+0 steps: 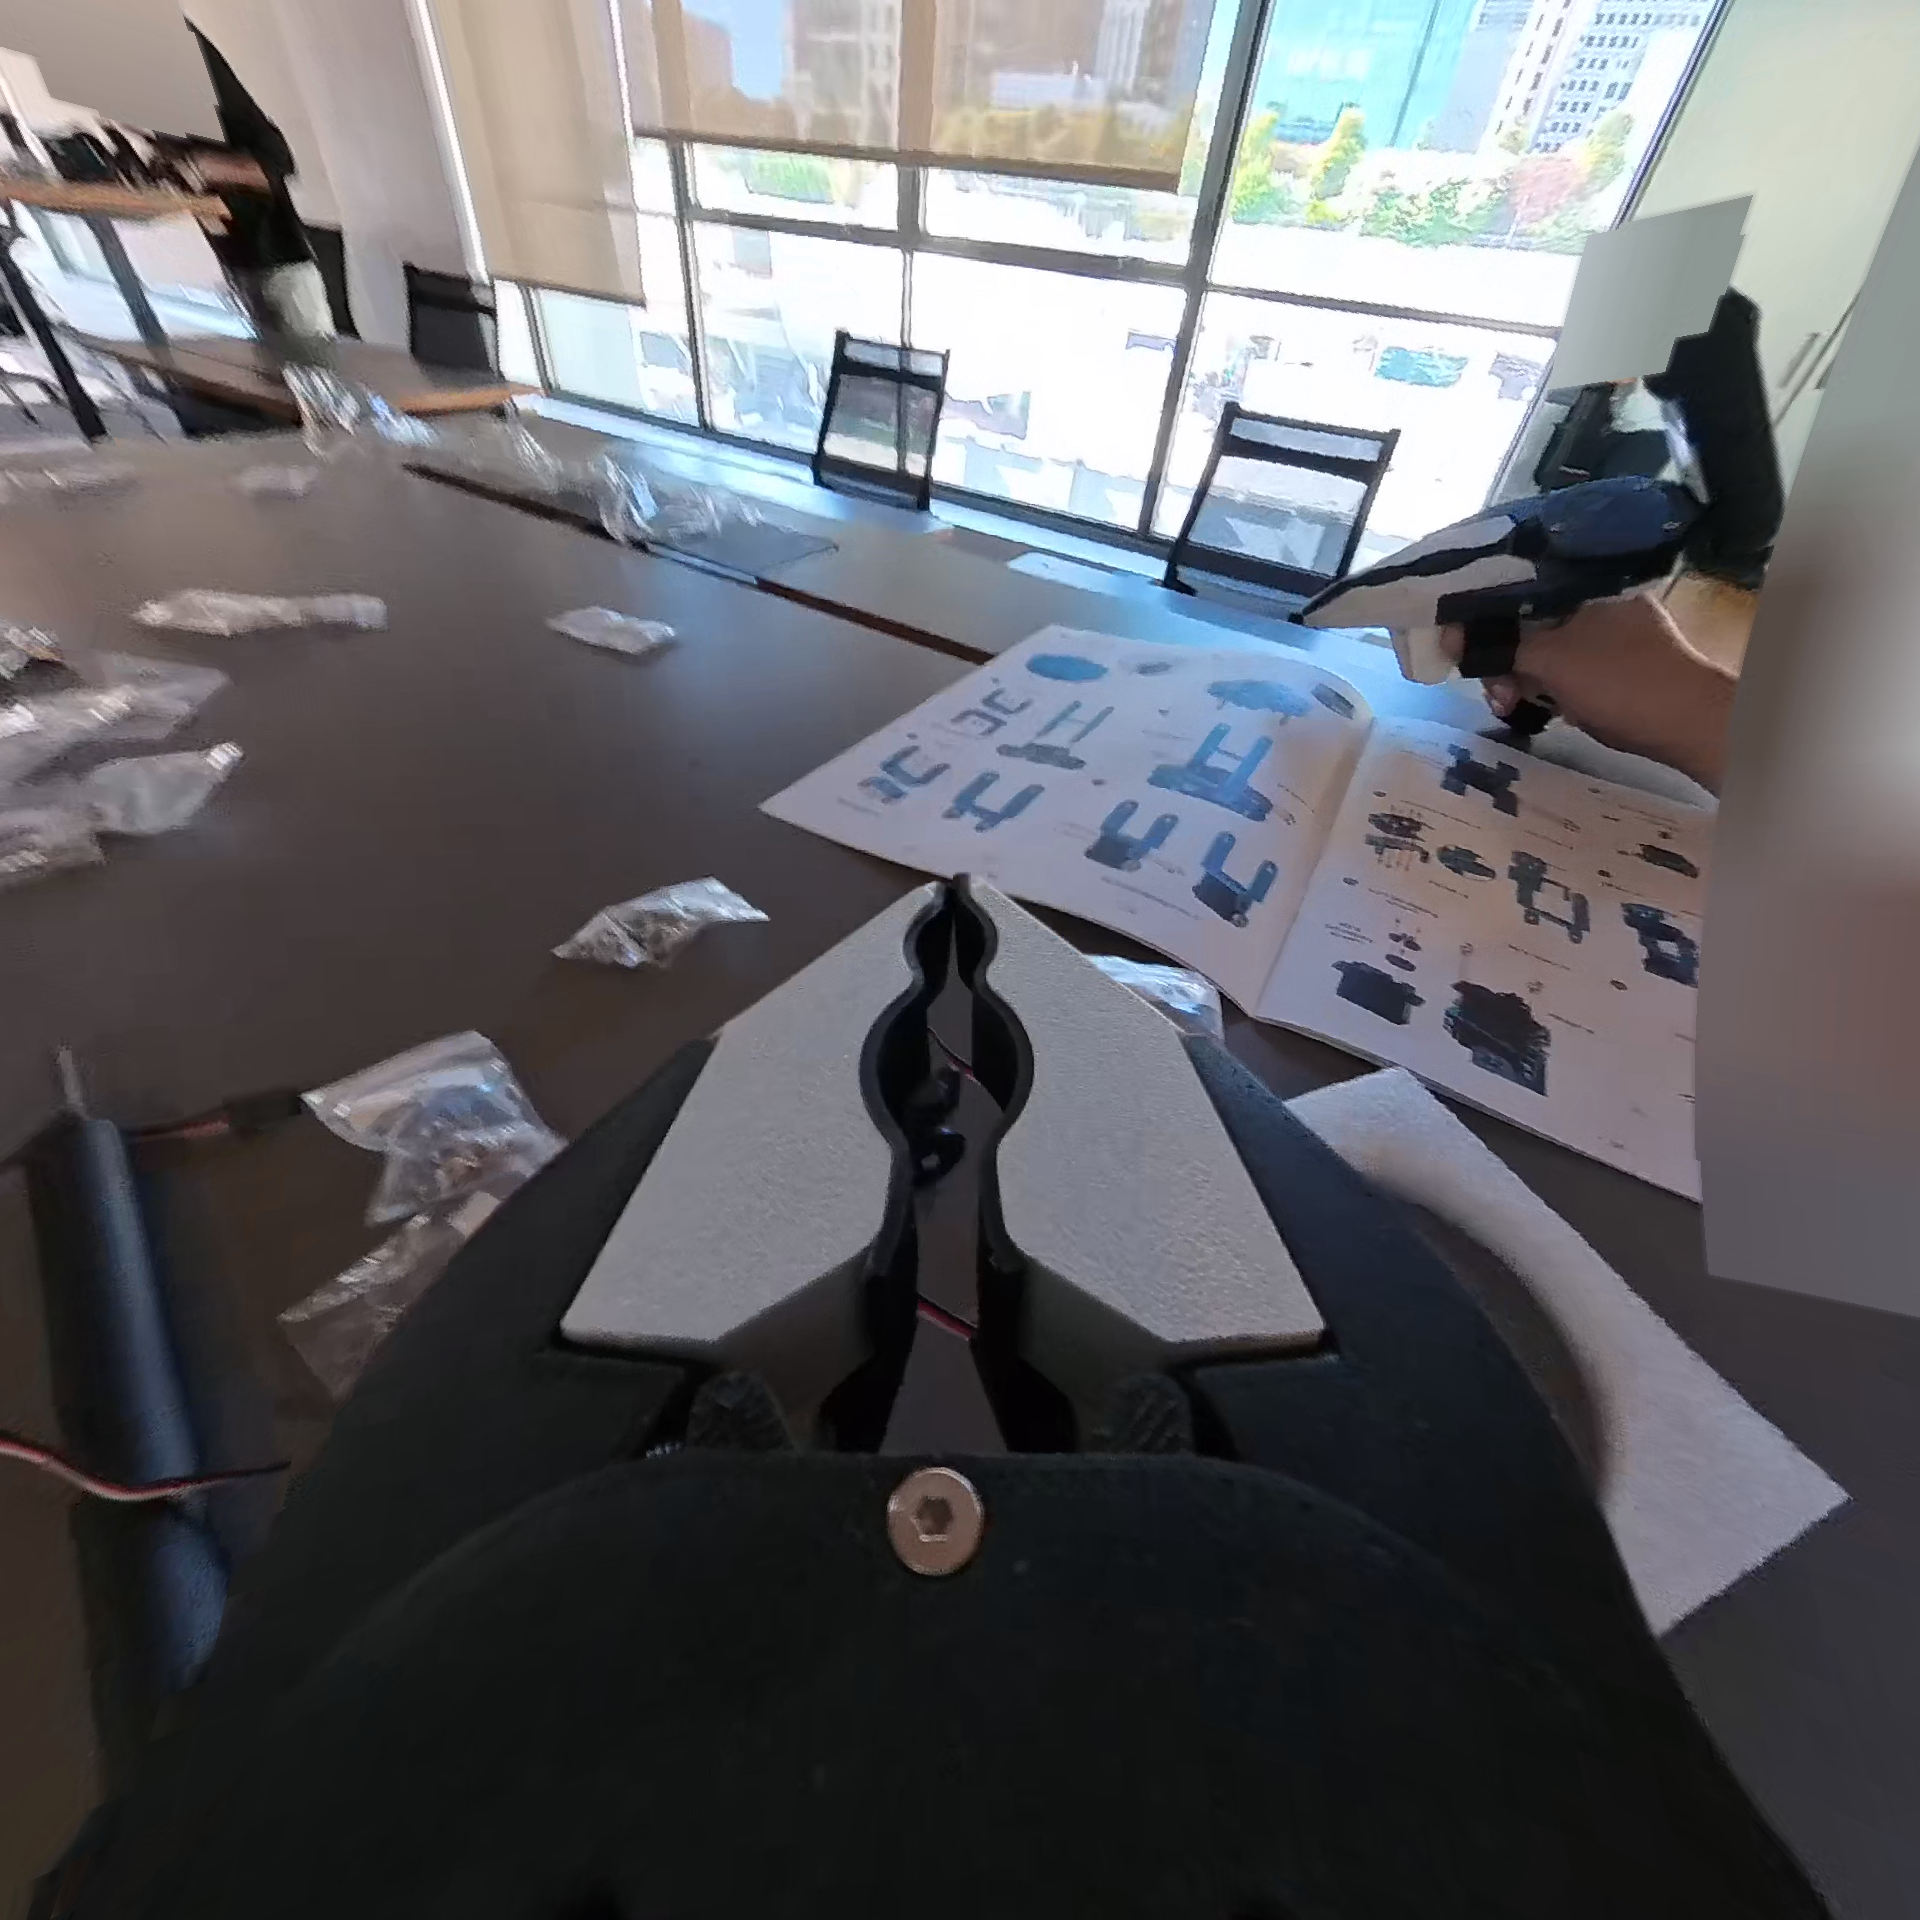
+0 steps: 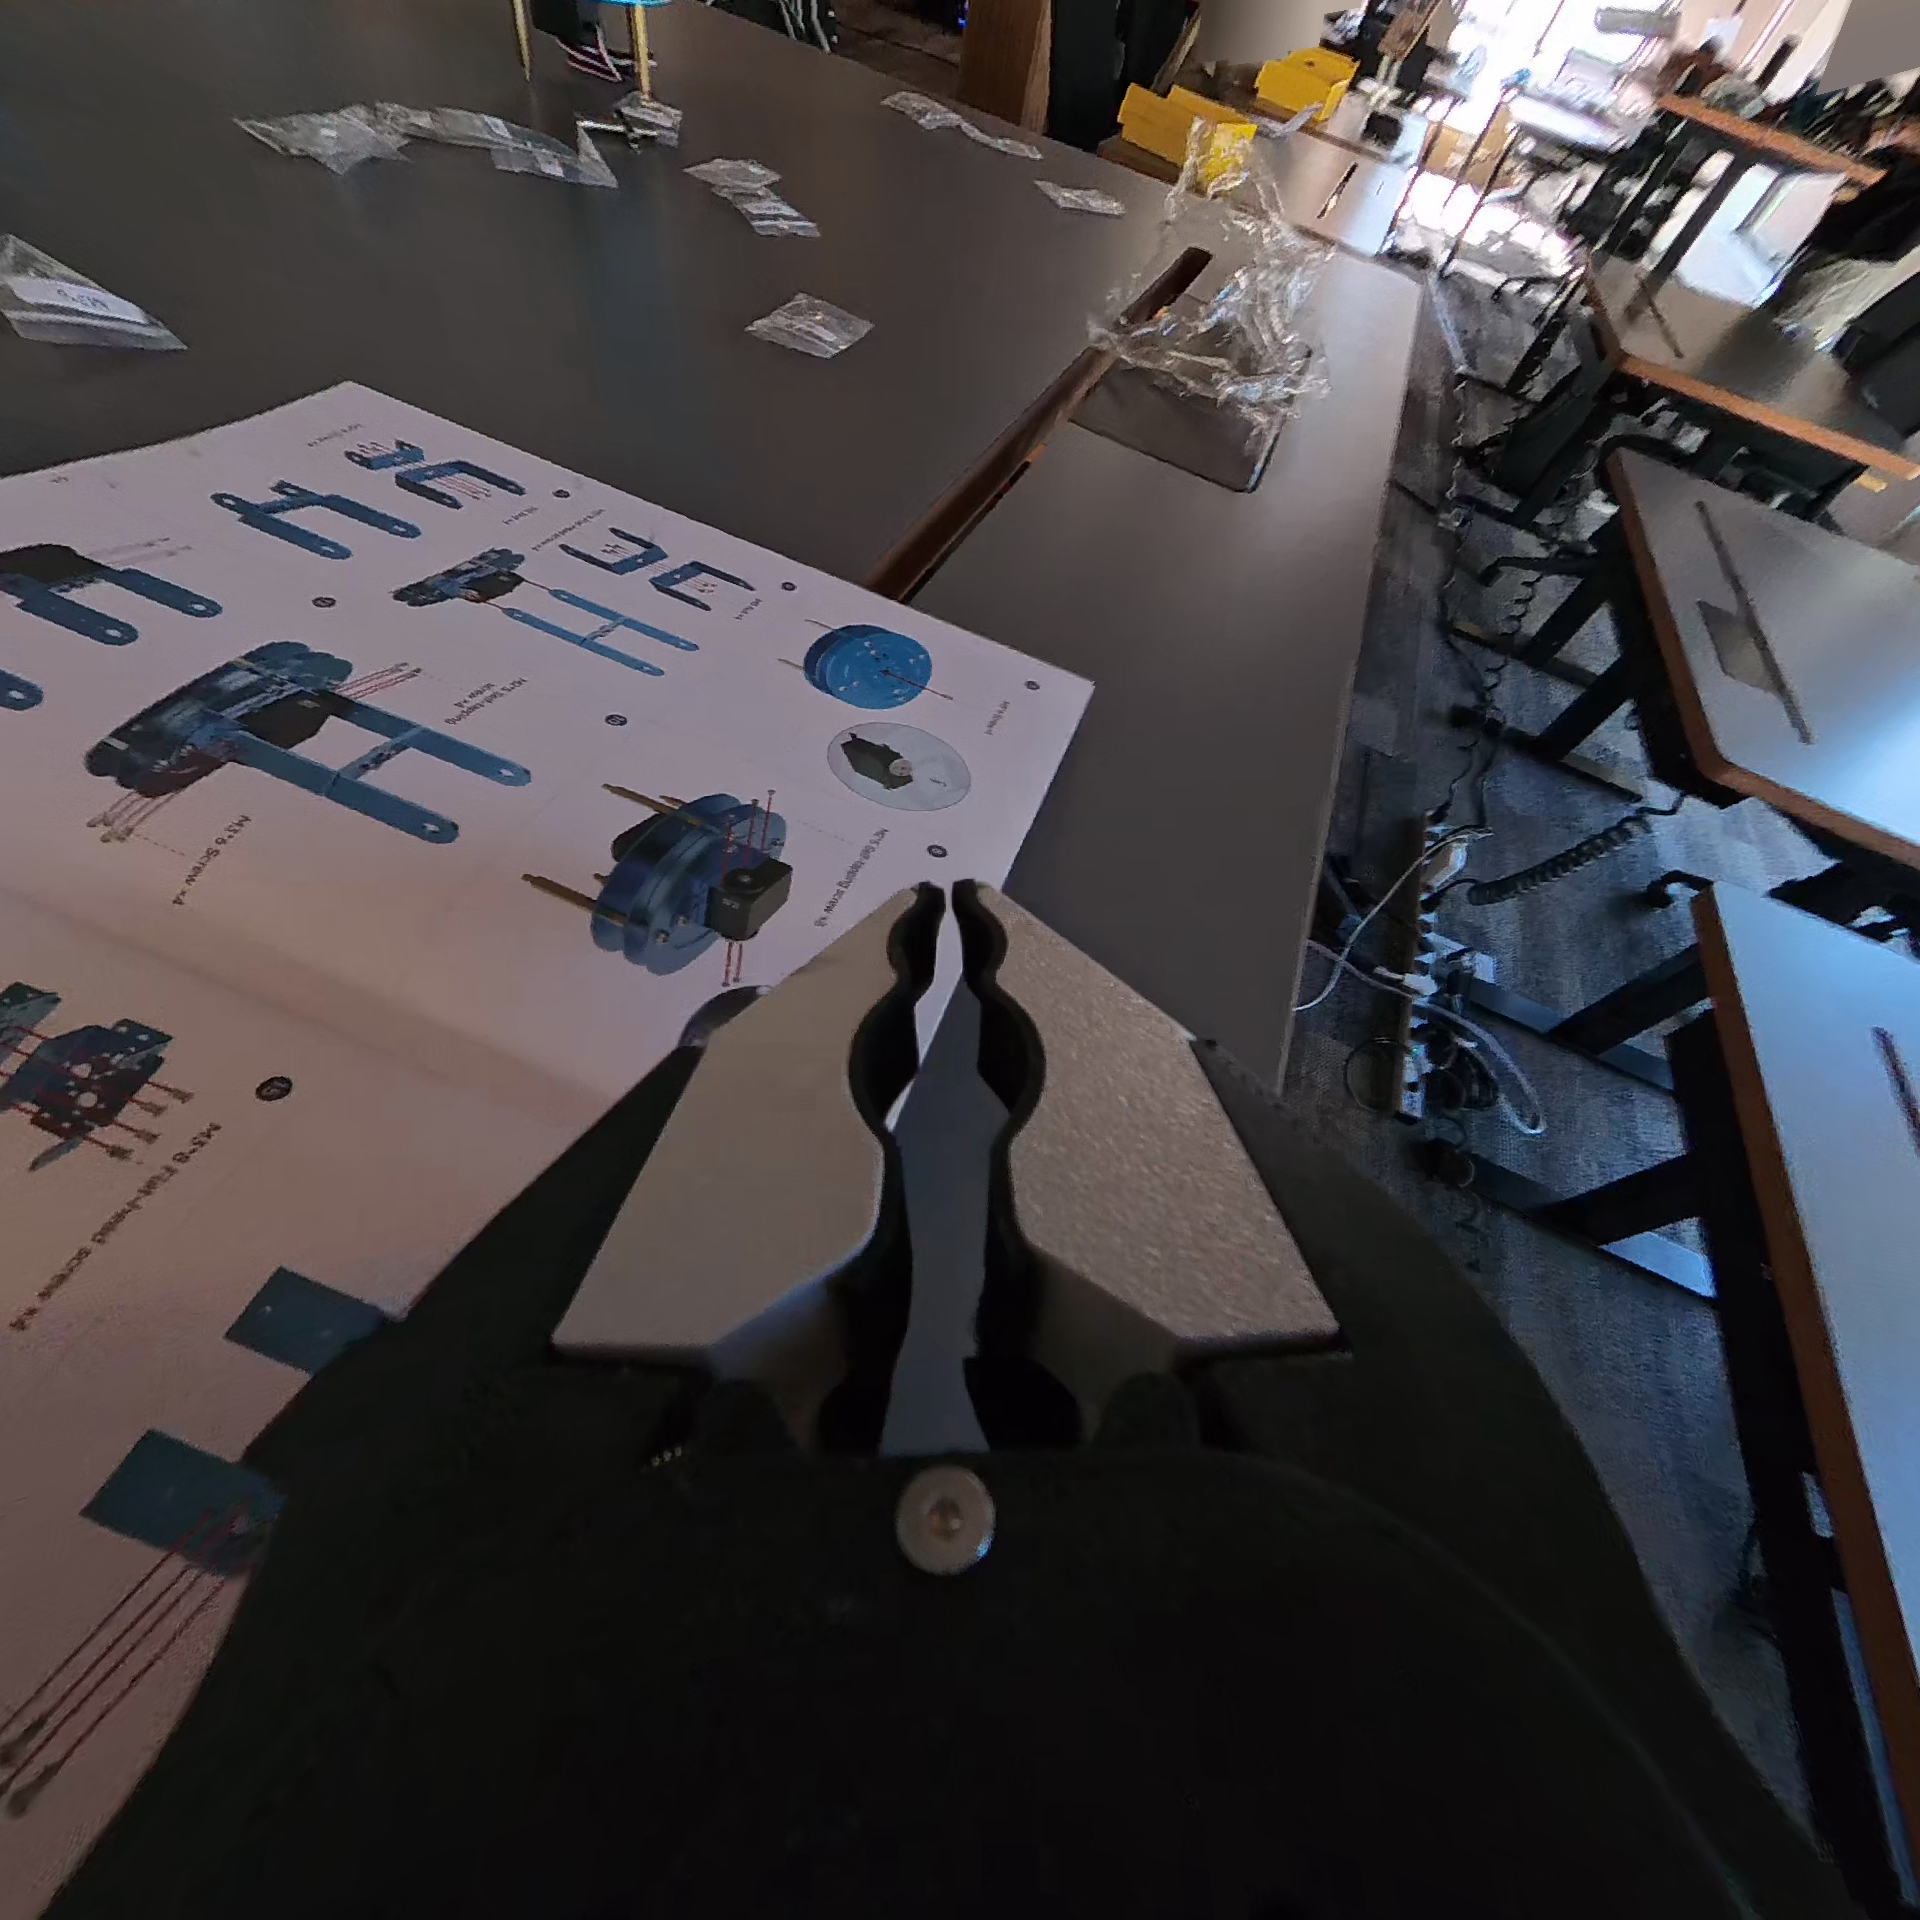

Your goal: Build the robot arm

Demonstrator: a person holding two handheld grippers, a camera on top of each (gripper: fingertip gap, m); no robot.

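Observation:
My left gripper (image 1: pixel 956 896) is shut, its fingertips touching. A small black part (image 1: pixel 935 1117) with a thin red wire sits pinched in the hollow between the jaws, above a dark table (image 1: pixel 468 748). An open instruction booklet (image 1: pixel 1195 831) lies just ahead to the right. My right gripper (image 2: pixel 951 894) is shut and empty, hovering over the booklet's (image 2: pixel 416 727) right corner near the table edge. It also shows in the left wrist view (image 1: pixel 1325 615), held by a hand (image 1: pixel 1621 707) beyond the booklet.
Small clear parts bags (image 1: pixel 655 925) (image 1: pixel 436 1122) (image 2: pixel 810 322) lie scattered. A black screwdriver (image 1: pixel 104 1299) and loose wires lie left, a white foam sheet (image 1: pixel 1558 1351) right. Crumpled clear wrap (image 2: pixel 1216 322) lies by the table edge (image 2: pixel 1351 623). Chairs (image 1: pixel 1278 499) stand by the windows; other desks (image 2: pixel 1818 675) stand right.

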